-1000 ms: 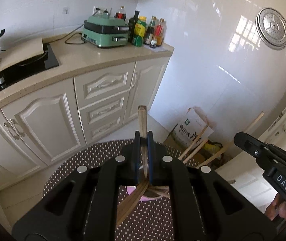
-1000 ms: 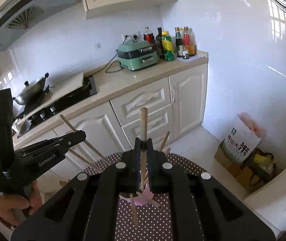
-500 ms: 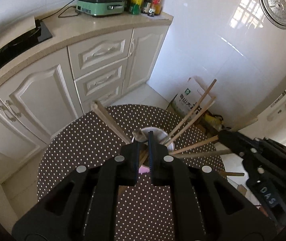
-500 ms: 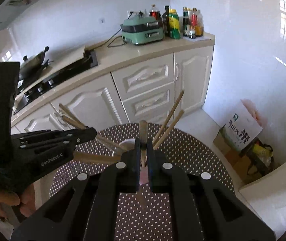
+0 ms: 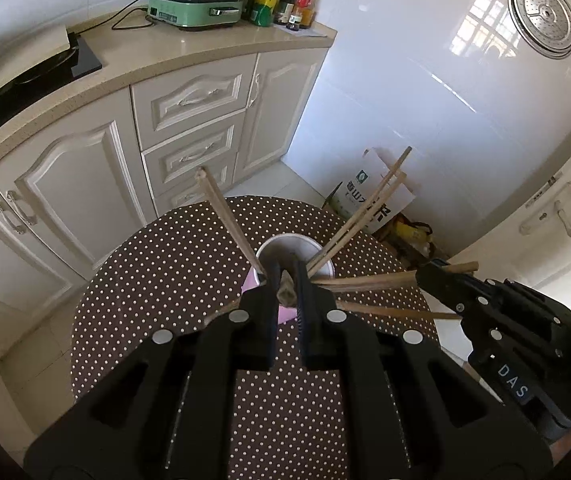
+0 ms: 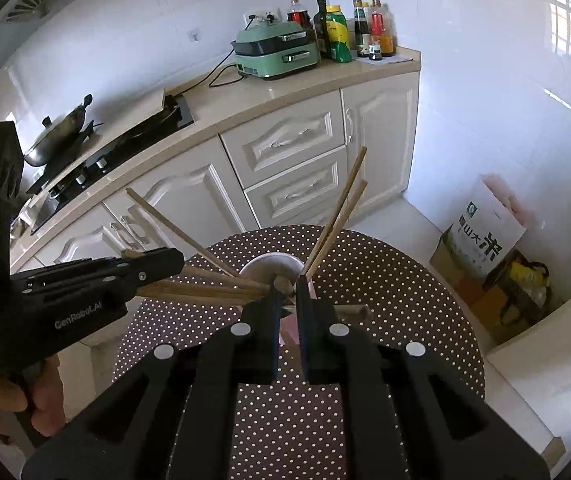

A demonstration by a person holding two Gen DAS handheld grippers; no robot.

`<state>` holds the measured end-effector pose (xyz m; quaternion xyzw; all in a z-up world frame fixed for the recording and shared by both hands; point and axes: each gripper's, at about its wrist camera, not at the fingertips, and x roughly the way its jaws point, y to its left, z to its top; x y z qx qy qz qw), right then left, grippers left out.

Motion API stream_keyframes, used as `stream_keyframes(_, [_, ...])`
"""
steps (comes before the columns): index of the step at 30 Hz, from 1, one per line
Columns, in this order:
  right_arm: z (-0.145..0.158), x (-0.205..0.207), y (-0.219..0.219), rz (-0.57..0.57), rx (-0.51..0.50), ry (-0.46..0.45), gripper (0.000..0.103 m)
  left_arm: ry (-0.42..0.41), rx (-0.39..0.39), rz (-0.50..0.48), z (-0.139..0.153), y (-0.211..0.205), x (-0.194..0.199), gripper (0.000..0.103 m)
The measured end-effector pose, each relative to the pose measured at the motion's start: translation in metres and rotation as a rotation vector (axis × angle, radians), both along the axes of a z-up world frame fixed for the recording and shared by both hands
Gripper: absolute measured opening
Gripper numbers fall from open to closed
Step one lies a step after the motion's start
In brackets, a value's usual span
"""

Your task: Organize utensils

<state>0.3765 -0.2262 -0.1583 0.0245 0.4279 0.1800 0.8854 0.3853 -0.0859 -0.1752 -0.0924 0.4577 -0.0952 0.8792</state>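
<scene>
Chopstick-loading step: left gripper (image 5: 287, 280) and right gripper (image 6: 287, 285) each pinched chopstick end over cup (image 5: 294, 245) on table (image 5: 157, 280); fingers nearly together. Next: release.

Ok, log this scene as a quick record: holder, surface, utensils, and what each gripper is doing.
holder: pink-and-white paper cup, upright
surface: round table under a brown white-dotted cloth
utensils: wooden chopsticks splayed out of the cup
left gripper: shut on a chopstick end, over the cup mouth
right gripper: shut on a chopstick end, at the cup
</scene>
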Motion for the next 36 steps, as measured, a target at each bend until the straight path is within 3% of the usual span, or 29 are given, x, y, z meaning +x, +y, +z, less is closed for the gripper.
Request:
stream_keyframes(5, [0.010,-0.015,-0.001,-0.015,0.017,-0.027,0.022,-0.005,-0.001,-0.014,0.009,0.003,-0.015,0.010])
stream_keyframes(6, [0.013,-0.019,-0.001,-0.018,0.022,-0.033,0.025,-0.012,-0.002,-0.012,0.012,0.004,-0.020,0.016])
stream_keyframes(9, [0.020,-0.031,-0.001,-0.027,0.027,-0.053,0.025,-0.049,0.009,-0.006,0.021,0.006,-0.035,0.052])
stream_keyframes(15, [0.036,-0.060,0.002,-0.049,0.030,-0.115,0.025,-0.124,0.032,-0.005,0.042,0.010,-0.068,0.053])
stream_keyframes(19, [0.049,-0.082,0.007,-0.054,0.020,-0.170,0.027,-0.183,0.034,0.004,0.059,0.017,-0.092,0.063])
stream_keyframes(28, [0.074,-0.142,0.020,-0.064,0.032,-0.260,0.034,-0.255,0.052,0.019,0.084,0.036,-0.151,0.073])
stream_keyframes(36, [0.096,-0.210,0.038,-0.069,0.000,-0.342,0.053,-0.328,0.054,0.022,0.103,0.052,-0.223,0.080])
